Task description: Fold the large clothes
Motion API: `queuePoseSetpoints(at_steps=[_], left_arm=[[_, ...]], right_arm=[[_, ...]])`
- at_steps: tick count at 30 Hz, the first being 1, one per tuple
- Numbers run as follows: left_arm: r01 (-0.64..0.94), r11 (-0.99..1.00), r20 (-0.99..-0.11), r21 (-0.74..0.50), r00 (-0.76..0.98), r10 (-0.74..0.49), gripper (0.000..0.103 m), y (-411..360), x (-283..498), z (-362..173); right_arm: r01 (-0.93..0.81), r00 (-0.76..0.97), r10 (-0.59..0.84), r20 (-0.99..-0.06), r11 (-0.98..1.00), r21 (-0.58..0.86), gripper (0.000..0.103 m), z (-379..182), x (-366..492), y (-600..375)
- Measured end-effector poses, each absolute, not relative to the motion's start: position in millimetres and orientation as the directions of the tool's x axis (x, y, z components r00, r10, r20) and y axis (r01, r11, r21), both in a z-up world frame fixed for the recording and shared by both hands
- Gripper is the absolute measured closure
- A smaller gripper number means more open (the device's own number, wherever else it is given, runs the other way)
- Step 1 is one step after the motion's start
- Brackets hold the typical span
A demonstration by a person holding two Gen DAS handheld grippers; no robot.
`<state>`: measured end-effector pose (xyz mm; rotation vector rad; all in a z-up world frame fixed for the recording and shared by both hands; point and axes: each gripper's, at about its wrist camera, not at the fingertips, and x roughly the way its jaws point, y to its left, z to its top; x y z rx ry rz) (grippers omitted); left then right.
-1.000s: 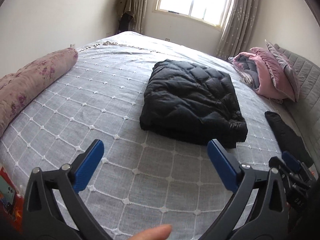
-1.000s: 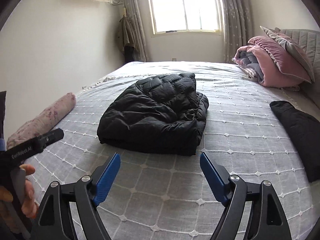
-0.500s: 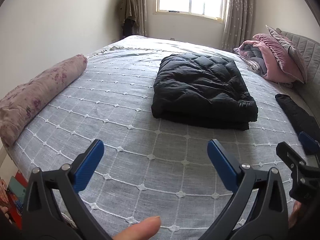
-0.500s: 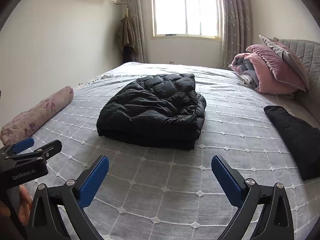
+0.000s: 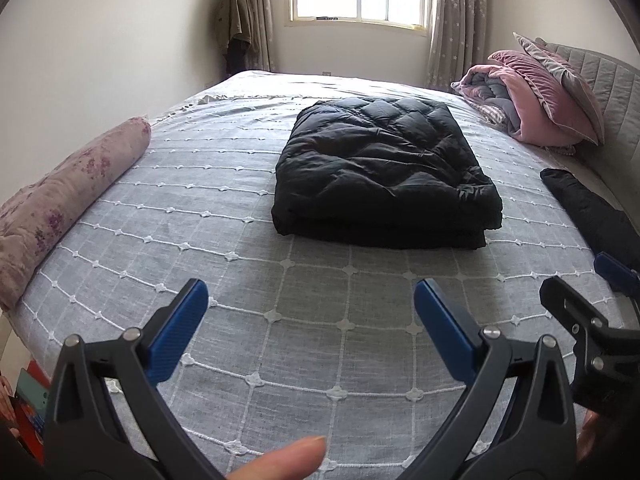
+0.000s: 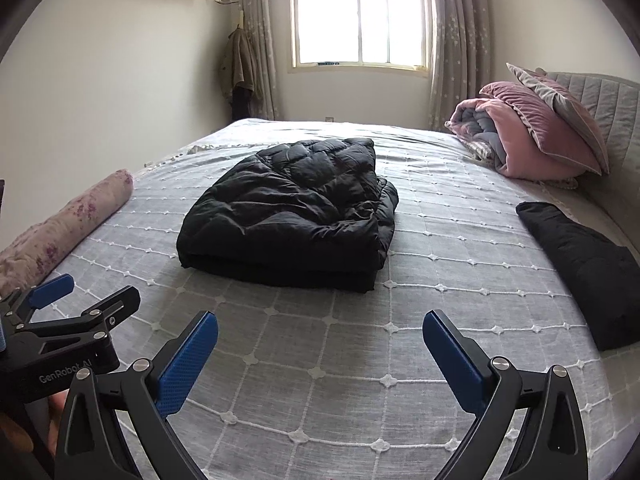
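Observation:
A black puffer jacket [image 5: 380, 172] lies folded into a thick rectangle in the middle of the grey quilted bed [image 5: 312, 344]; it also shows in the right wrist view [image 6: 296, 216]. My left gripper [image 5: 312, 300] is open and empty, held above the bed's near edge, well short of the jacket. My right gripper [image 6: 320, 332] is open and empty too, beside the left one, also apart from the jacket. Each gripper shows at the edge of the other's view: the right gripper [image 5: 592, 304] and the left gripper [image 6: 88, 292].
A floral bolster [image 5: 68, 196] lies along the bed's left edge. Another black garment [image 6: 580, 264] lies at the right. Pink and grey bedding with a pillow [image 6: 532, 136] is piled by the headboard. A window and curtains are on the far wall.
Both grippers have pulled back from the jacket toward the bed's near edge and levelled. The right gripper's jaws opened wider. The jacket has not moved.

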<state>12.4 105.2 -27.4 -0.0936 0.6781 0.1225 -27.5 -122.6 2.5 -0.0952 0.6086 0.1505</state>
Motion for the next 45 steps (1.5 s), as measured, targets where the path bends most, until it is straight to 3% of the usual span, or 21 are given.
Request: queuePoseSetpoints(at_steps=[45], left_arm=[[-0.149,0.988,-0.623,-0.032,0.776,0.097,0.000,103.9,14.3,-27.7]], right_arm=[[-0.145,0.802,0.069,-0.593,0.986,-0.082,0.000,-4.2,-24.9,-121.7]])
